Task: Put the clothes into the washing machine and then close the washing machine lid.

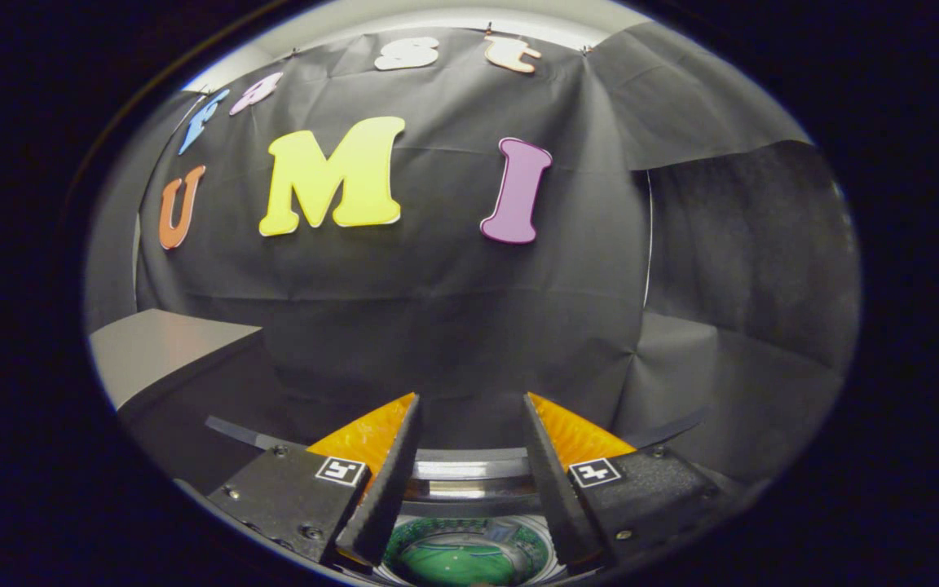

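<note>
black cloth wall (437,310) covers pretty much everything ahead, creased and pinned up along the top, with a second panel of the same cloth (755,244) hanging off to the right and overlapping it. over on the left there's a pale grey flat surface (164,346) poking in, looks like a tabletop or a box top, sitting well off to the side of the fingers. nothing stands between the gripper and the wall.

the gripper (471,403) is held up with its fingers spread apart, a clear gap between them and nothing pinched in there. each finger carries a little square marker tag (341,470) near its base.

the washing machine (469,481) is right down below, between the fingers and just under them. what shows is a curved shiny metal rim with a dark band under it, then a round opening further down with something green and patterned inside (461,558). might be cloth in the drum, but it's squashed by the lens so i can't really tell what it is. the rim runs across behind both fingers.
</note>
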Demonstrator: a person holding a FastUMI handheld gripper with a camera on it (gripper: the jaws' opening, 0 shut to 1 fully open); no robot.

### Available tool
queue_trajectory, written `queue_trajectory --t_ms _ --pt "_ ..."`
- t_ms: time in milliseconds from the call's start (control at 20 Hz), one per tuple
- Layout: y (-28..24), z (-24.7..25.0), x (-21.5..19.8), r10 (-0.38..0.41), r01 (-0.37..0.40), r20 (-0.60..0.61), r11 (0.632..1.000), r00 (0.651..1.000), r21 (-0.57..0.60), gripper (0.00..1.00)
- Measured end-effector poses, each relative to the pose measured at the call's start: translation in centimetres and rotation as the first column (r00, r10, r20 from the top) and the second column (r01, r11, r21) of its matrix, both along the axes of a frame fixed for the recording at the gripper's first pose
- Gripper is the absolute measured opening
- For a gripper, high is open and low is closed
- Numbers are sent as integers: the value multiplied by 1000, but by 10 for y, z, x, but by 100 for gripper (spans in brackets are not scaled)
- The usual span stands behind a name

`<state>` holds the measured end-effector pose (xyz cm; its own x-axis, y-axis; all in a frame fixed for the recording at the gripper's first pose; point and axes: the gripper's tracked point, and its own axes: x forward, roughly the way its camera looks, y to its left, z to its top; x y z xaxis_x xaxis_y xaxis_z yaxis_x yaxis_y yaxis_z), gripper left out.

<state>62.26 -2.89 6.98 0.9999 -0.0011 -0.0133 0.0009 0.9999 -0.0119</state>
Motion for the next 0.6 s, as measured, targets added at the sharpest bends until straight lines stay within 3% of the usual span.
queue_trajectory --t_ms 300,500,600 --pt "-2 -26 -26 23 -23 -65 1000 998 1 77" --pt "1 -49 -36 36 -39 -125 999 992 -22 94" --pt "3 -48 -42 41 -45 -128 999 991 -25 94"
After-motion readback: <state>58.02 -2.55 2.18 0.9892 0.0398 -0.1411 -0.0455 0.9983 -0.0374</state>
